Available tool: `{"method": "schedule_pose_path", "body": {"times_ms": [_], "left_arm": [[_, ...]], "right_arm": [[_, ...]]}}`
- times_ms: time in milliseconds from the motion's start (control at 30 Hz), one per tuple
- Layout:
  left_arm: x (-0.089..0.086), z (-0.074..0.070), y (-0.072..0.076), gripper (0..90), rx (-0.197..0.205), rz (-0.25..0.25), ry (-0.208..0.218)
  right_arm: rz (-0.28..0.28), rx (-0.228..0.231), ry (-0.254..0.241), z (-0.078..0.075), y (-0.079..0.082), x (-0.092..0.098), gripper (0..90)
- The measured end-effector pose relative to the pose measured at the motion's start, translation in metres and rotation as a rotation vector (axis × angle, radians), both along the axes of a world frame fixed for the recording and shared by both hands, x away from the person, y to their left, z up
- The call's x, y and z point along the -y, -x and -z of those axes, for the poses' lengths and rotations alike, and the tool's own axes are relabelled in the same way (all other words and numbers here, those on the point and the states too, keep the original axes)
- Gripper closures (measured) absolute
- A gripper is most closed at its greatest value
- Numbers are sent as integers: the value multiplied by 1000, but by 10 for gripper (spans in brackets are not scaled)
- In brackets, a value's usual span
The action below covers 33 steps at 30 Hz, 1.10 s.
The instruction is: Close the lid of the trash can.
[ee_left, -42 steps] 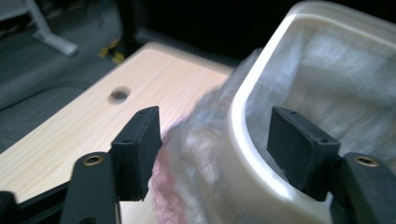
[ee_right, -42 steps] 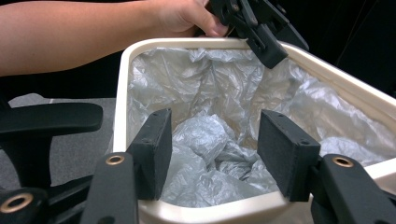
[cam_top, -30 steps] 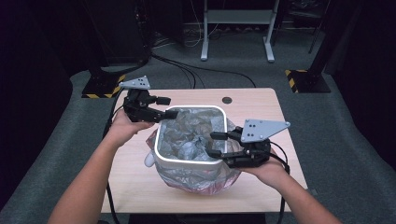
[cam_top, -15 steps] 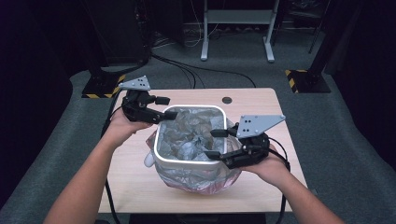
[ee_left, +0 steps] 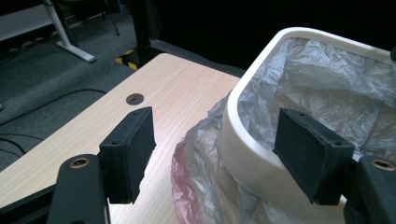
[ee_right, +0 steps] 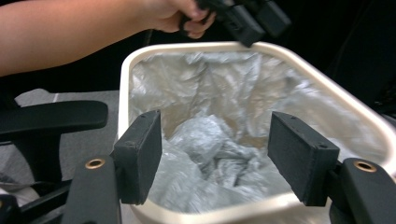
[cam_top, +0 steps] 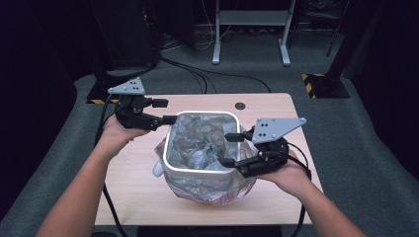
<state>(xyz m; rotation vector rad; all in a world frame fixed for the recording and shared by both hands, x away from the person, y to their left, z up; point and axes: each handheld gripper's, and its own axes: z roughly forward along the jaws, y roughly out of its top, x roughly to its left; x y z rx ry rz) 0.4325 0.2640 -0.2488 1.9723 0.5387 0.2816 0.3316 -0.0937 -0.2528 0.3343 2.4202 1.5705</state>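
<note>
Two grippers, one bin. Nearest you in the high view, your right gripper [cam_top: 232, 150] sits at the right side of the white bin [cam_top: 197, 172], jaws spread; they have just been opening, with only the rim and grey bag liner [cam_top: 197, 143] under them, nothing pinched. Right gripper view adds what the overhead can't: you look straight into the bin [ee_right: 122, 93], crumpled liner [ee_right: 210, 140] bunched at the bottom, pads clear of it. It also catches your left hand [ee_right: 173, 16] beyond the far rim.

Bin stands mid-table [cam_top: 133, 197], liner spilling out below the rim at the near side, pinkish at the edge.

Farther off, your left gripper [cam_top: 165, 112] hovers at the bin's far-left corner, jaws spread, empty. Left gripper view shows the rim [ee_left: 238, 140] running between the pads, one pad over the liner [ee_left: 327, 84], the other over bare tabletop [ee_left: 177, 84]; neither touches. That view also shows the table's cable hole [ee_left: 135, 98].
</note>
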Motion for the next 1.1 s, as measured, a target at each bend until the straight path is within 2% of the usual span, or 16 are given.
{"method": "schedule_pose_path", "body": {"times_ms": [133, 300, 433, 567, 633, 667, 733, 833, 967, 1100], "left_arm": [[-11, -1, 6, 280, 17, -20, -1], [-25, 4, 10, 280, 26, -56, -10], [-34, 14, 12, 279, 21, -79, -11], [-41, 27, 13, 280, 13, -97, -13], [-43, 32, 14, 280, 11, -102, -8], [-46, 40, 16, 281, 12, -104, -6], [-46, 48, 17, 282, 14, -108, -14], [-48, 65, 18, 293, 6, -112, -35], [-55, 86, 18, 307, -12, -127, -39], [-61, 105, 19, 307, -28, -154, -45]], "right_arm": [[38, 10, -12, -9, 0, 15, 340], [125, 18, -31, -10, -6, 41, 339], [206, 10, -35, -1, -12, 62, 337], [266, -11, -31, 13, -19, 76, 334], [277, -14, -27, 16, -21, 78, 334], [319, -13, -9, 28, -25, 83, 334], [341, -13, 0, 34, -27, 86, 334], [382, -35, 24, 53, -33, 90, 334], [437, -49, 60, 78, -40, 96, 336], [486, -62, 74, 99, -44, 103, 338]]}}
